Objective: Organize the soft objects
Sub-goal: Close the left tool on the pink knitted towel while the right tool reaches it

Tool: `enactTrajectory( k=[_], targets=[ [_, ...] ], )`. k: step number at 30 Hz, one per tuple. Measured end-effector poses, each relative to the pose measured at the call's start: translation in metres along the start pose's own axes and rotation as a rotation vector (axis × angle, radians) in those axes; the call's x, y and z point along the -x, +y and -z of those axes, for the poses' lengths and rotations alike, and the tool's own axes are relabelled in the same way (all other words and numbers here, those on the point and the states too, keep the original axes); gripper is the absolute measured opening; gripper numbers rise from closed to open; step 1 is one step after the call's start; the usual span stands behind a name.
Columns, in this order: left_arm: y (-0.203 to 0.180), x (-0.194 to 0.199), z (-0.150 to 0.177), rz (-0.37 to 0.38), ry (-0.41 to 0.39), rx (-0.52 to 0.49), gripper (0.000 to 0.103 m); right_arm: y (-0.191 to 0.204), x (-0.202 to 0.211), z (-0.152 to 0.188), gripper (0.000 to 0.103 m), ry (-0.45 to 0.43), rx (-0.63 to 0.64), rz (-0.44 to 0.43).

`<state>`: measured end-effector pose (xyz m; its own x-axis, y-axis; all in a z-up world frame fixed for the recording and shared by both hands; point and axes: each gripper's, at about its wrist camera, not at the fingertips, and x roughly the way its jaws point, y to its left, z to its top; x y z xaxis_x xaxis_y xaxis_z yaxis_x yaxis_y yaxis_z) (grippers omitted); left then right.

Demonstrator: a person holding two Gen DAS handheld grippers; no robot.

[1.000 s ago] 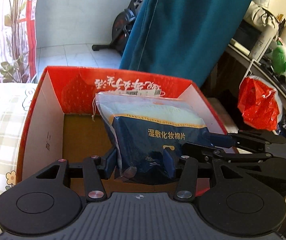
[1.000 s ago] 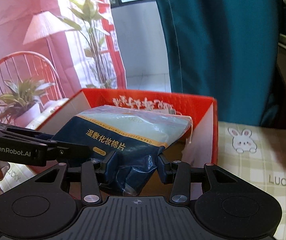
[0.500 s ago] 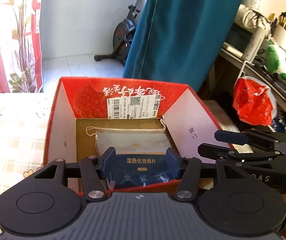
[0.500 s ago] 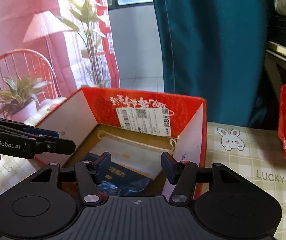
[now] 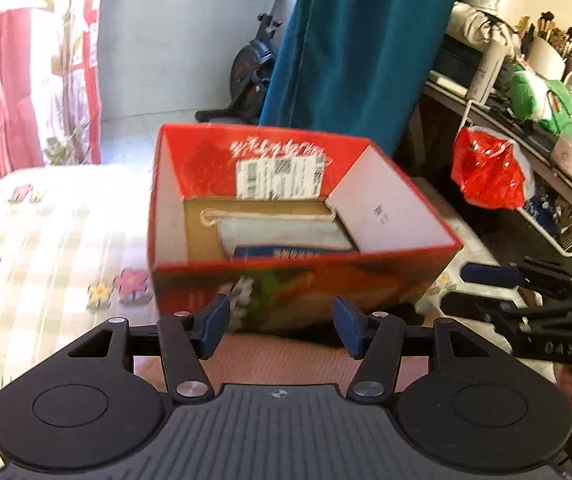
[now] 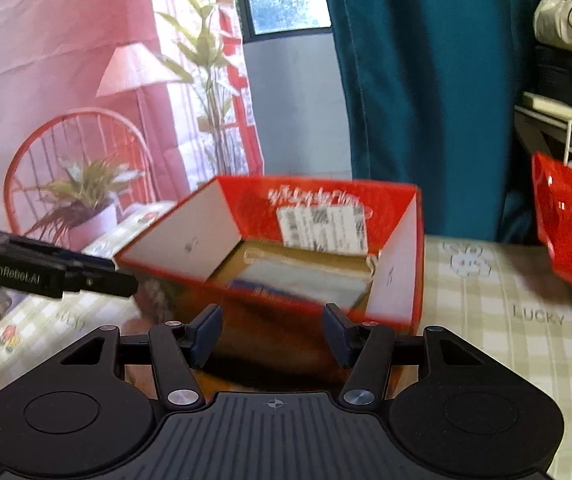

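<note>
Here both tools, left (image 5: 281,326) and right (image 6: 273,335), gape empty before the red box (image 5: 302,284); teal curtain (image 5: 358,48) behind.

Cotton pad pack (image 5: 286,246): released, now lying flat in the red box (image 5: 390,216). Left gripper (image 5: 279,326) and right gripper (image 6: 271,334): we drew them back, jaws just opened, nothing between.

Ahead of our left gripper (image 5: 281,326), the red box's (image 5: 298,276) near wall hides most of the blue cotton-pad pack (image 5: 286,254); its print blurs unreadably. Our right gripper (image 5: 486,288) is cut off at the frame's edge.
</note>
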<state>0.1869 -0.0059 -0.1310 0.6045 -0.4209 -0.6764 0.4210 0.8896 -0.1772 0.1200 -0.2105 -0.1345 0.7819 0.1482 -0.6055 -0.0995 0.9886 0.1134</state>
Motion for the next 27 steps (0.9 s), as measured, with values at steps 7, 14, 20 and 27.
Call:
enactTrajectory(
  k=[7, 14, 20, 27],
  targets=[
    [0.01, -0.002, 0.025, -0.009, 0.035, 0.035, 0.06, 0.014, 0.004, 0.041, 0.053, 0.097, 0.007, -0.014],
    [0.017, -0.004, 0.042, -0.017, 0.059, 0.064, 0.06, 0.022, 0.003, 0.065, 0.053, 0.159, 0.006, -0.028],
    [0.021, -0.007, 0.049, -0.026, 0.068, 0.073, 0.06, 0.028, -0.002, 0.071, 0.055, 0.19, 0.041, -0.024],
    [0.029, -0.013, 0.052, -0.042, 0.075, 0.09, 0.061, 0.016, -0.007, 0.073, 0.039, 0.196, 0.024, -0.016]
  ],
)
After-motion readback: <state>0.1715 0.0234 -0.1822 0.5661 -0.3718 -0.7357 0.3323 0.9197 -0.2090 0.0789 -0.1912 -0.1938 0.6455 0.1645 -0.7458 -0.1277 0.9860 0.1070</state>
